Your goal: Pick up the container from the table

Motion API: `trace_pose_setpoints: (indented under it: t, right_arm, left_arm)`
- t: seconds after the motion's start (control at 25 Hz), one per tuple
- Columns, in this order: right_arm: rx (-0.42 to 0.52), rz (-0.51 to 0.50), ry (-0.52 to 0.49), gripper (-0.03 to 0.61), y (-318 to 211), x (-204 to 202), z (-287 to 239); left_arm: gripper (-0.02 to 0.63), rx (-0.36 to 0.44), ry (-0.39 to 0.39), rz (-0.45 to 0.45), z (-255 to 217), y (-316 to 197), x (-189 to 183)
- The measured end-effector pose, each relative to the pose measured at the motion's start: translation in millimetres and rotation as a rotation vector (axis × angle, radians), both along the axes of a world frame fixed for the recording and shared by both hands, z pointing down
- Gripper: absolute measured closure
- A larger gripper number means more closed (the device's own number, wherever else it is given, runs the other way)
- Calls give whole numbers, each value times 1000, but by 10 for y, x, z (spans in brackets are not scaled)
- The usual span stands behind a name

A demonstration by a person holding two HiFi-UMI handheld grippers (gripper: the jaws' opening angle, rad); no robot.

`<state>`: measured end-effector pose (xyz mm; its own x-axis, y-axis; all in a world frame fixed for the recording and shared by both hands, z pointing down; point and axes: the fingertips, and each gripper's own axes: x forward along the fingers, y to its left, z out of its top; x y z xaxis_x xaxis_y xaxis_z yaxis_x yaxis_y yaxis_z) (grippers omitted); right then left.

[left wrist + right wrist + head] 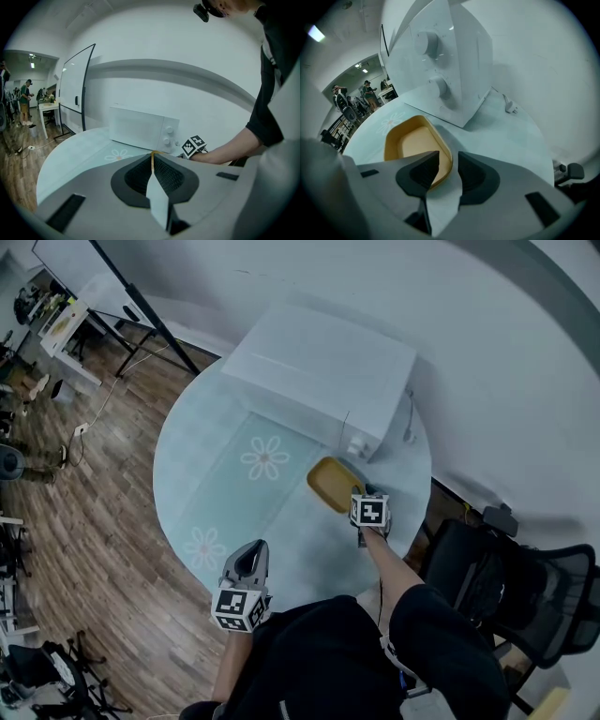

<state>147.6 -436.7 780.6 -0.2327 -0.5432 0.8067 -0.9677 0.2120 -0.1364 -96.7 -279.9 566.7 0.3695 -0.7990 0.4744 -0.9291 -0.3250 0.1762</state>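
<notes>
A shallow yellow container (333,484) lies on the round pale-blue table (211,465), just in front of the white microwave (319,371). My right gripper (360,497) is at the container's near right edge. In the right gripper view the container (415,140) fills the middle, and the right gripper (449,161) is open with its jaws astride the rim, one inside and one outside. My left gripper (251,557) hangs over the table's near edge, shut and holding nothing; its jaws meet in the left gripper view (152,158).
The microwave (440,61) stands close behind the container, its knobs facing me. A power plug (510,107) lies on the table beside it. A black office chair (525,596) sits at the right. A whiteboard (72,91) and desks stand far left.
</notes>
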Motion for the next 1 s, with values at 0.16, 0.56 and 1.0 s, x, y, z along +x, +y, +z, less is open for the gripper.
trace_pose_setpoints:
  t: [0.16,0.56,1.0]
  right_arm:
    - [-37,-10,16,448,3,4,82]
    - [-94,21,22,508,-17,-5,150]
    - [-124,58,3,534,51,10,128]
  left_arm:
    - [588,-5,5,-2,21,-28,-9]
    - [588,-11,9,-13,41,0,-76]
    - [588,-5,8,-14,25,64,-105]
